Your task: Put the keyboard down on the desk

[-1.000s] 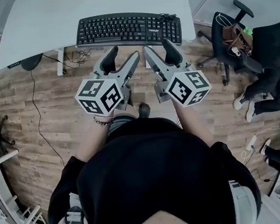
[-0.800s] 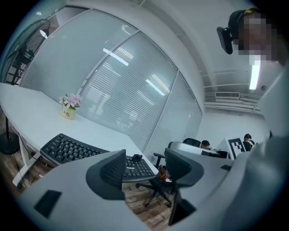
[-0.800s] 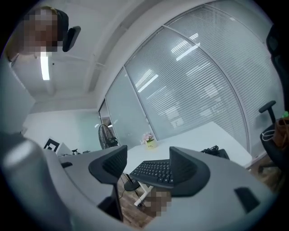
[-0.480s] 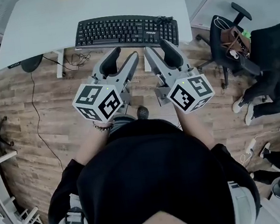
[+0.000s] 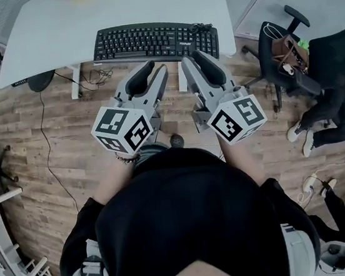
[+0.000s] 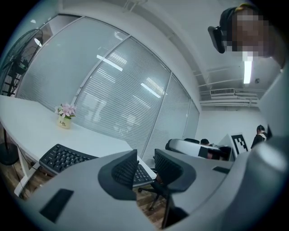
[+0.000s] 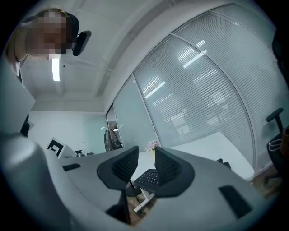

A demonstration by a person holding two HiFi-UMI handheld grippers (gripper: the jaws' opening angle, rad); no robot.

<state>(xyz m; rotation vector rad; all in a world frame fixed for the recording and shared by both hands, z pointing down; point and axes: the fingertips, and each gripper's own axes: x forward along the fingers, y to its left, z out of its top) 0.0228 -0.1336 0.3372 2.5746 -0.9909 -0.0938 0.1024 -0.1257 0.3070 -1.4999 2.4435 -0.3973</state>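
Our left gripper [image 5: 153, 71] and right gripper [image 5: 194, 58] have just been closing: narrow gaps, both empty.
Keyboard [image 5: 153, 41] lies flat on the desk [image 5: 46, 37], long axis left-right.

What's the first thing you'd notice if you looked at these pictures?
The two grey grippers with checkered cubes, left gripper and right gripper, held side by side over the wood floor; their jaws have just been closing, with nothing between them. Just beyond lies the black keyboard at the near edge of the white desk.
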